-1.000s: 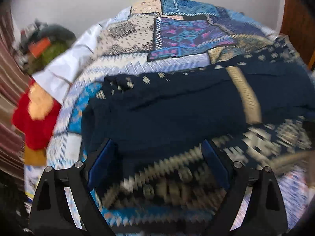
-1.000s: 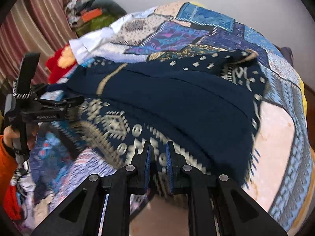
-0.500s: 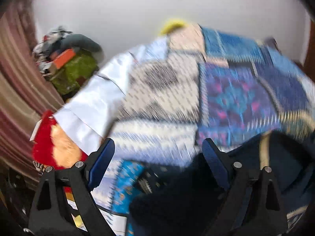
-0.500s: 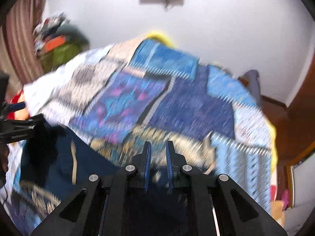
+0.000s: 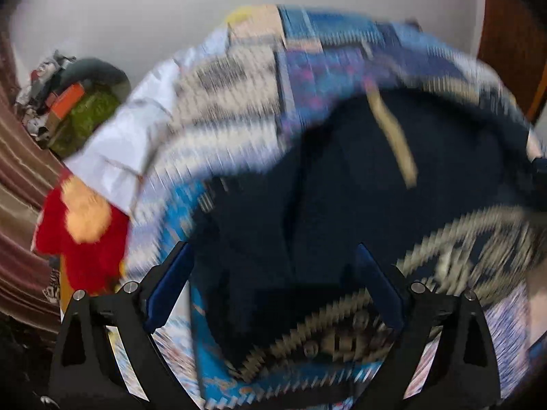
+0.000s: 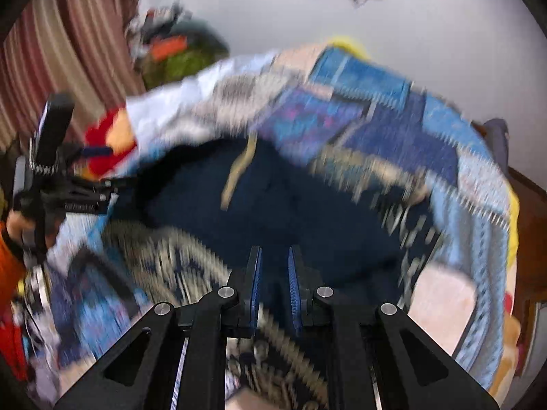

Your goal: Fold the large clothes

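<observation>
Navy patterned garment [image 5: 342,184] on patchwork bedspread [image 5: 239,89], left claw [image 5: 273,273] spread, right claw [image 6: 273,273] nearly closed

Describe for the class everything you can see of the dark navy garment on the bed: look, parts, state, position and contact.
The navy garment is soft cloth, mostly plain dark blue, with a beige zigzag-patterned border along its near edge and a tan strip running across the plain part. It lies spread and rumpled on the patchwork bedspread. The right claw is nearly closed, apparently pinching the near edge; the left claw hangs open over it. Motion blur hides finer detail.
</observation>
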A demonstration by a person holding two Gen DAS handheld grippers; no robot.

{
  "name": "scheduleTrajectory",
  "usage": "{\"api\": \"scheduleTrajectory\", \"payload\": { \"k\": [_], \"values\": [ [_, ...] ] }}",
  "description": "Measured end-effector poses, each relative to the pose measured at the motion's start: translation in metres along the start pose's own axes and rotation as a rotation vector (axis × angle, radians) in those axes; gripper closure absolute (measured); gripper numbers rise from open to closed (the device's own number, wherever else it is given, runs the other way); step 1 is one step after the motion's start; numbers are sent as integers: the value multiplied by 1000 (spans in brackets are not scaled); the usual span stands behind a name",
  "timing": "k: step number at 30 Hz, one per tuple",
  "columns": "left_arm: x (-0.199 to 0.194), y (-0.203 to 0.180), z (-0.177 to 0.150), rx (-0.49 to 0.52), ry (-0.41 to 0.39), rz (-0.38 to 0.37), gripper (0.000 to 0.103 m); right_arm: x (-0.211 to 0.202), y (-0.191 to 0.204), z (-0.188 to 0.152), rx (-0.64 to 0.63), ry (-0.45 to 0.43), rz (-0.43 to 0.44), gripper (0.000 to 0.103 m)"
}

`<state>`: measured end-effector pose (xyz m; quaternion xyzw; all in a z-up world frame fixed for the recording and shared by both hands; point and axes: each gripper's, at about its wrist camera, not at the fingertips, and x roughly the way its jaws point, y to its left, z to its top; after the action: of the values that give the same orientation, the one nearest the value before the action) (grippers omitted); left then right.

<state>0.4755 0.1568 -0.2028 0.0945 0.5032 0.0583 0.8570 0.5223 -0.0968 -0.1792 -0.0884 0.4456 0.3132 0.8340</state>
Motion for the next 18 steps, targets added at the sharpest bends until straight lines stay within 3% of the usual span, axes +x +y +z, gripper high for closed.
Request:
{"api": "scheduleTrajectory", "payload": {
  "k": [3,5,11,13,18],
  "values": [
    [33,-12,-16,26,74,22,7,35,-2,-26,1,100,-21,93],
    [47,-15,-13,34,70,49,7,52,-8,-30,23,120,-20,93],
    [68,-4,48,41,33,139,6,79,-22,23,37,60,-28,93],
    [66,8,69,0,25,135,6,80,-27,52,49,18,-79,93],
    [23,51,121,-174,-99,234,6,47,-42,104,127,-196,-230,93]
  ]
}}
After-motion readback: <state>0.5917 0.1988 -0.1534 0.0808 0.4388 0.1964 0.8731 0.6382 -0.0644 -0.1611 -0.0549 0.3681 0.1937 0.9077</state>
